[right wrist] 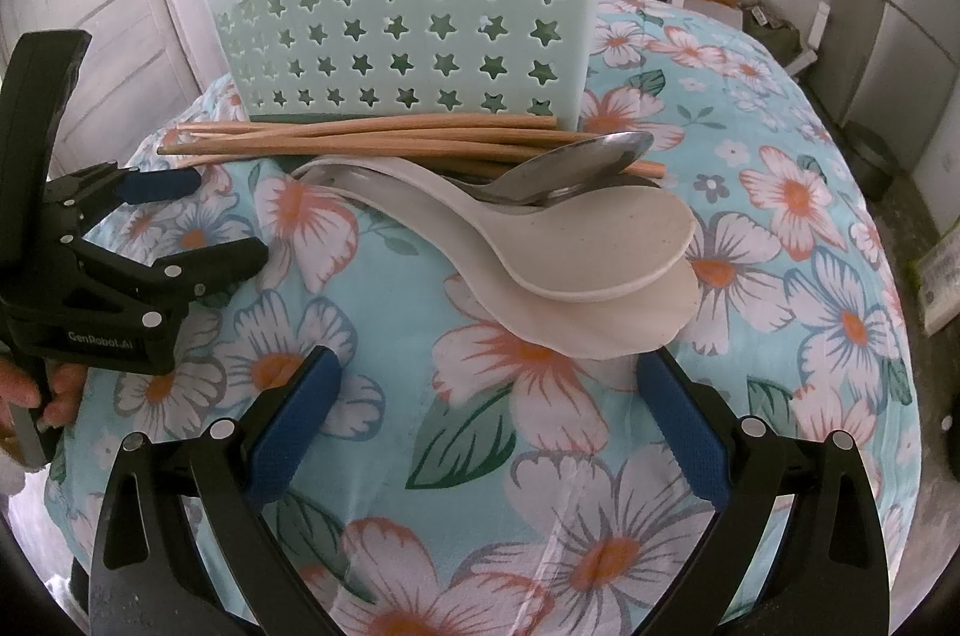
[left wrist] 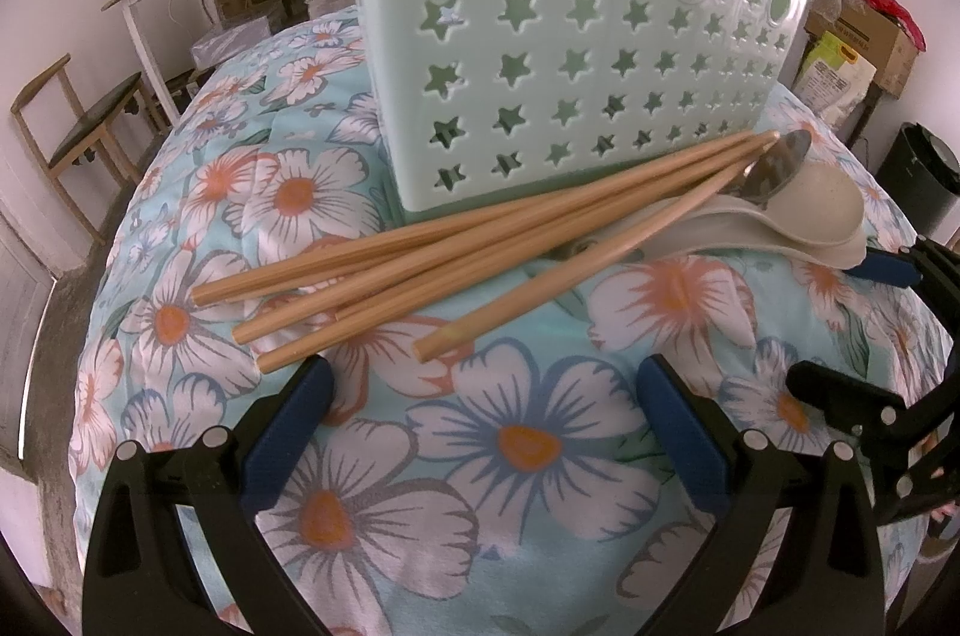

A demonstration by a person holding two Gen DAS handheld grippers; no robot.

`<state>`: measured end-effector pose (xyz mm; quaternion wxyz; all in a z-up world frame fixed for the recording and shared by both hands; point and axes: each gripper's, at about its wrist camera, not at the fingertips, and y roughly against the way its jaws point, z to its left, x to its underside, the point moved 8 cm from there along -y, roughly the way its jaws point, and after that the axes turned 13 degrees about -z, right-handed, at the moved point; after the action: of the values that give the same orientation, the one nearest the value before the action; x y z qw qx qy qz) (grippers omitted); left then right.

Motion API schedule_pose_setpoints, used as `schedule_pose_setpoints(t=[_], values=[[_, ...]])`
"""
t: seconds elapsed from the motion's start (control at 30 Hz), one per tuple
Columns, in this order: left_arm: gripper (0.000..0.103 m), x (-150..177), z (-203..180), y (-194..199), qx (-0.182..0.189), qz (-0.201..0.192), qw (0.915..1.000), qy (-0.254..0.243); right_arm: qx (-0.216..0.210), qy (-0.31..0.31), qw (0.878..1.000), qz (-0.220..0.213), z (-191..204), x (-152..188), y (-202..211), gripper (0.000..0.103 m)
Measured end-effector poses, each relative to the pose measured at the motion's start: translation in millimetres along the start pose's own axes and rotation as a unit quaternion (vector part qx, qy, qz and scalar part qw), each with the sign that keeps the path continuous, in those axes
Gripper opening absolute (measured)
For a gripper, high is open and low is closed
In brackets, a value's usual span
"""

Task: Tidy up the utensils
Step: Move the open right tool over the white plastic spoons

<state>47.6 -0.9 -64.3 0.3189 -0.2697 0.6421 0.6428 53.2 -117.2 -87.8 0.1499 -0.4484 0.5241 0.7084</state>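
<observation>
1. Chopsticks (left wrist: 480,252) fill the middle of the left wrist view: four round, pale wooden sticks fanned out on the floral cloth (left wrist: 540,444), their far tips bunched against the foot of the mint holder (left wrist: 576,54). That fan suggests they were laid down loose, not sorted.
2. The holder is thin moulded plastic, pierced with star and gourd-shaped cut-outs, probably for draining. It stands upright just behind the sticks and looks empty through the holes, so I judge the sorting is not yet begun.
3. The left tool (left wrist: 486,408) hovers low over the cloth with its blue-padded fingers spread wide and nothing between them, lined up short of the nearest stick ends.
4. In the right wrist view, two cream rice paddles (right wrist: 576,276) lie stacked, smooth and speckled, broad blades towards the camera; a polished metal spoon (right wrist: 576,162) rests on them, its handle hidden, possibly tucked under the sticks.
5. The right tool (right wrist: 486,408) is likewise splayed and empty, facing the paddle blades, one fingertip just beside the lower blade's edge.
6. The cloth is soft and wrinkled over a rounded bench, so thin sticks may roll or sink slightly when pinched.
</observation>
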Motion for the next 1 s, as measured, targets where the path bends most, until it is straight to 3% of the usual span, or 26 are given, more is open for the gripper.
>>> schedule_pose_setpoints(t=[0.13, 0.3, 0.37, 0.5, 0.67, 0.77, 1.0], values=[[0.098, -4.2, 0.2, 2.8, 0.014, 0.002, 0.9997, -0.018, -0.030, -0.031, 0.999, -0.006, -7.2, -4.0, 3.8, 0.095], [0.075, -7.4, 0.9, 13.3, 0.034, -0.011, 0.9989, -0.030, -0.075, -0.100, 0.992, -0.020, -22.0, -8.6, 8.3, 0.092], [0.066, -10.7, 4.0, 13.7, 0.041, -0.017, 0.9984, -0.033, -0.075, -0.119, 0.990, -0.026, -28.4, -10.4, 9.9, 0.079], [0.064, -10.4, 3.9, 21.5, 0.067, -0.021, 0.9974, -0.020, -0.082, -0.175, 0.981, -0.032, -45.0, -13.9, 13.3, 0.063], [0.059, -15.7, 0.0, 39.1, 0.079, -0.042, 0.9957, -0.024, -0.100, -0.228, 0.968, -0.031, -64.4, -12.2, 11.3, 0.030], [0.059, -21.0, -2.3, 49.6, 0.084, -0.053, 0.9948, -0.021, -0.120, -0.250, 0.960, -0.027, -67.5, -8.9, 11.0, 0.021], [0.059, -26.3, -13.9, 52.3, 0.095, -0.058, 0.9933, -0.033, -0.121, -0.277, 0.952, -0.047, -77.0, -9.0, 17.2, 0.008]])
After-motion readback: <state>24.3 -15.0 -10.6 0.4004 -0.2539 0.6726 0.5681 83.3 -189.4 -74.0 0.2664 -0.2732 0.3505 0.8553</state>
